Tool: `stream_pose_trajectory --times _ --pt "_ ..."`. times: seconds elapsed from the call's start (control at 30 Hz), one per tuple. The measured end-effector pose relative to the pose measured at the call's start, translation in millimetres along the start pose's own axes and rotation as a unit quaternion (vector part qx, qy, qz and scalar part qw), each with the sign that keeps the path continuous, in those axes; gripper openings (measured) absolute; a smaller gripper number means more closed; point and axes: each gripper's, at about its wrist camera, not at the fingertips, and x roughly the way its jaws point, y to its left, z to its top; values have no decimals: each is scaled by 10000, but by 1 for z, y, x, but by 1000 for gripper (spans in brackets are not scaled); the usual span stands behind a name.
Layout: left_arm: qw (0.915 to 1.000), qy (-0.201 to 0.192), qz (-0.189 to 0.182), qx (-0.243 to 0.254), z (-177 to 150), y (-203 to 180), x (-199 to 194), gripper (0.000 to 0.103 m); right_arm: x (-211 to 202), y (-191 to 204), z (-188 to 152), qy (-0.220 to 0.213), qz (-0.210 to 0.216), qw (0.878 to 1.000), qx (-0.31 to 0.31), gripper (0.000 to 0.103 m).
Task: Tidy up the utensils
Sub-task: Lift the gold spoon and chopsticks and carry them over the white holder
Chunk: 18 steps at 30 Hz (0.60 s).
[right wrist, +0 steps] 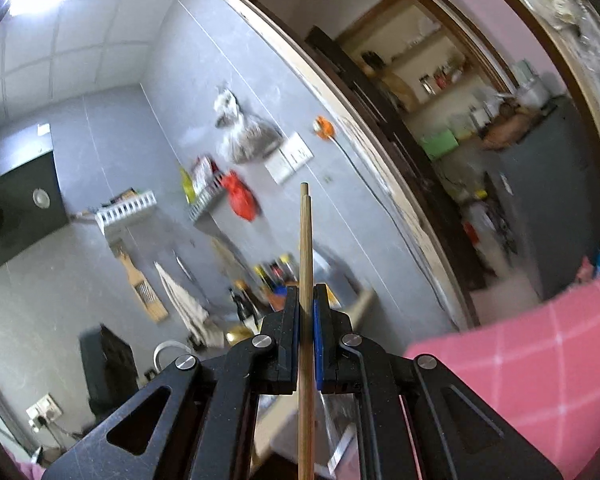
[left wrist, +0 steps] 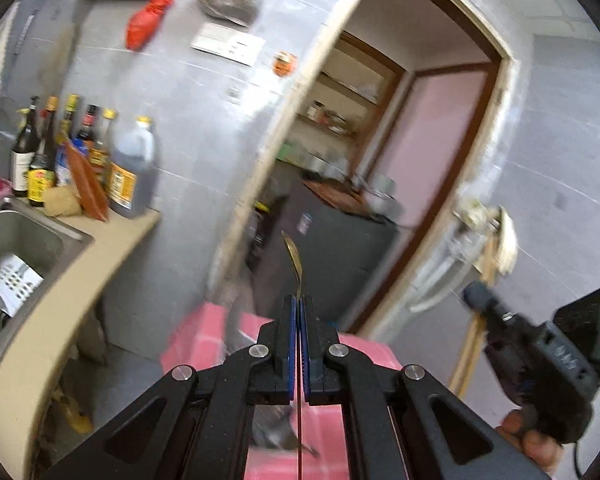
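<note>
My left gripper is shut on a thin spoon; its golden bowl sticks out ahead of the fingertips and its dark red handle runs back between the blue pads. It is raised in the air above a pink checked cloth. My right gripper is shut on a pair of wooden chopsticks, which point forward and up past the fingertips. In the left wrist view the right gripper's body shows at the lower right, held by a hand.
A steel sink and a beige counter with several sauce bottles lie at the left. An open doorway leads to a room with shelves and a dark cabinet. Bags hang on the grey wall. The pink cloth lies at lower right.
</note>
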Motion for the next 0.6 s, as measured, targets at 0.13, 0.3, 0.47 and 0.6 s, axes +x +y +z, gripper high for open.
stream_pose_trajectory --times 0.13,0.3,0.47,0.6 --pt "9993 -259 255 -7 8 11 13 2 28 1 -2 -282 -121 9995 -16 5" --pt "9968 -563 520 236 3 12 32 3 55 -8 -11 -301 -248 9992 -2 5" --pt "9944 -677 673 446 -11 8 42 3 77 -15 -16 -326 -403 9985 -147 5" --pt "9938 -697 735 467 -20 13 43 3 86 -12 -24 -363 -586 9965 -463 5"
